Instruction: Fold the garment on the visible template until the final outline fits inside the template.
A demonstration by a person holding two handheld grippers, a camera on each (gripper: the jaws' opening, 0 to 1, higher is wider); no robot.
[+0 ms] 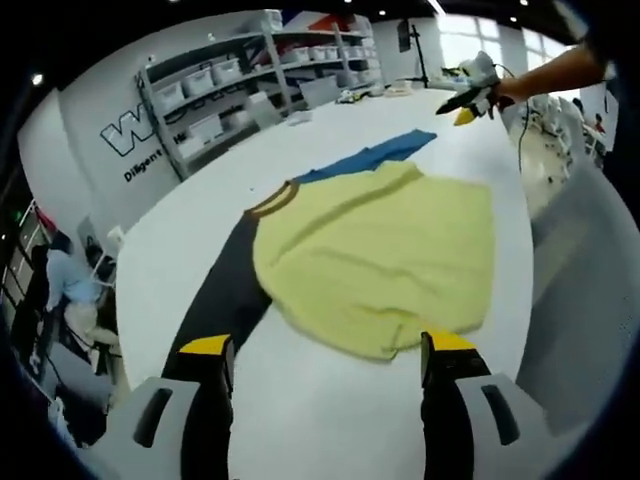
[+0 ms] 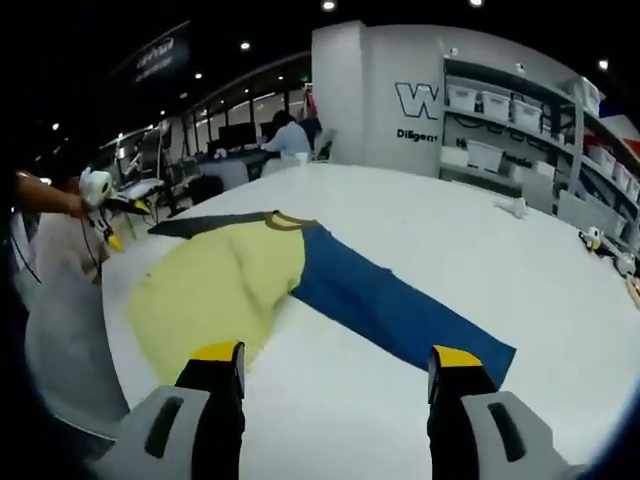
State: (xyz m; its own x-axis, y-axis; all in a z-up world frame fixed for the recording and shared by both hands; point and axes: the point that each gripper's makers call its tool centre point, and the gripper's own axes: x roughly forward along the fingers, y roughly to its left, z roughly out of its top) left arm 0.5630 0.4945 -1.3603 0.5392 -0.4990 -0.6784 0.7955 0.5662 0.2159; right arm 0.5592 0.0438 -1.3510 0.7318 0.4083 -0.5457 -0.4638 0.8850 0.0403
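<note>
While the yellow garment [image 1: 385, 250] lies flat mid-counter [image 1: 330, 420], body bunched but blue sleeve [image 2: 400, 310] and dark sleeve [image 1: 225, 300] spread out, folding looks barely begun; template not discernible. Left hand-held gripper [image 1: 330, 365] and right hand-held gripper [image 2: 335, 375] both spread, empty.

One garment [image 1: 380, 250], one surface [image 1: 330, 420], two grippers: left gripper [image 1: 328, 352], right gripper [image 2: 338, 357]. One shelf rack [image 1: 265, 70], several storage bins.

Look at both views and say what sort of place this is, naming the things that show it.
Probably a lab or workshop, not a home. Metal shelving holds rows of storage bins, a wall bears large lettering, and a garment lies spread on a big white table.
</note>
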